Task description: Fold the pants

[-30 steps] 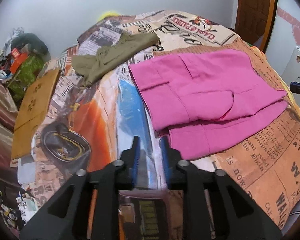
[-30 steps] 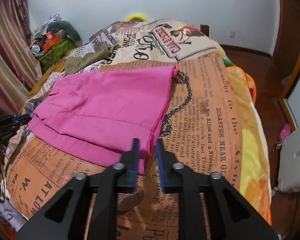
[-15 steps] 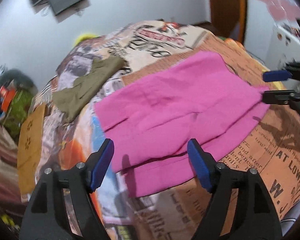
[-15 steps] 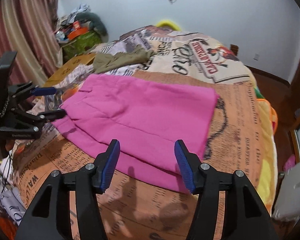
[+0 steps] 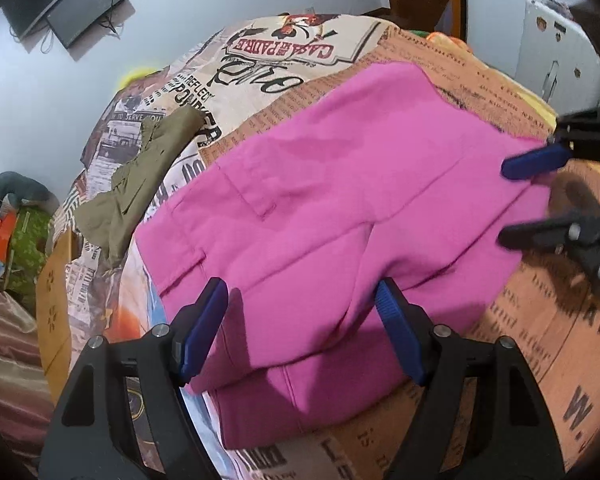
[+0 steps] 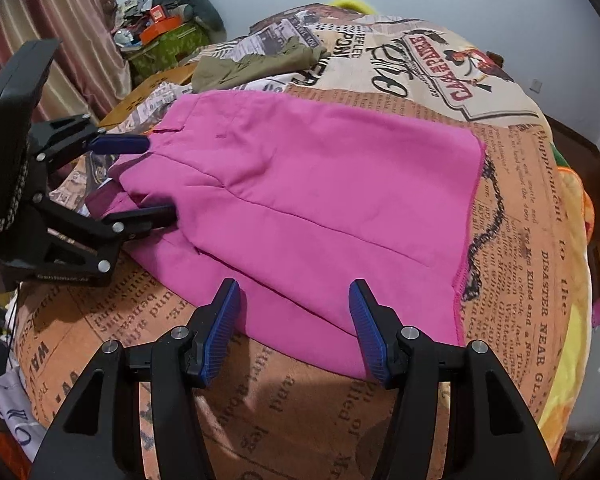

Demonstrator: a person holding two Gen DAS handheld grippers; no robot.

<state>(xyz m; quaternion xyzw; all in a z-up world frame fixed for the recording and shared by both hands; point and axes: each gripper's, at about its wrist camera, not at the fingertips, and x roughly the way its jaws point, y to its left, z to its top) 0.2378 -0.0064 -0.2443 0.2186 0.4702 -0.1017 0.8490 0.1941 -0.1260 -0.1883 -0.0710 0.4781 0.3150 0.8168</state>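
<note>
Pants, bright pink, folded flat on bedspread

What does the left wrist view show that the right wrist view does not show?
Only the left wrist view: a dark screen on the wall and a white appliance. Only the right wrist view: the striped curtain and the pants' hemmed end. Both share: the pink pants, the olive garment, the newspaper-print bedspread, and both open claws, left and right.
</note>
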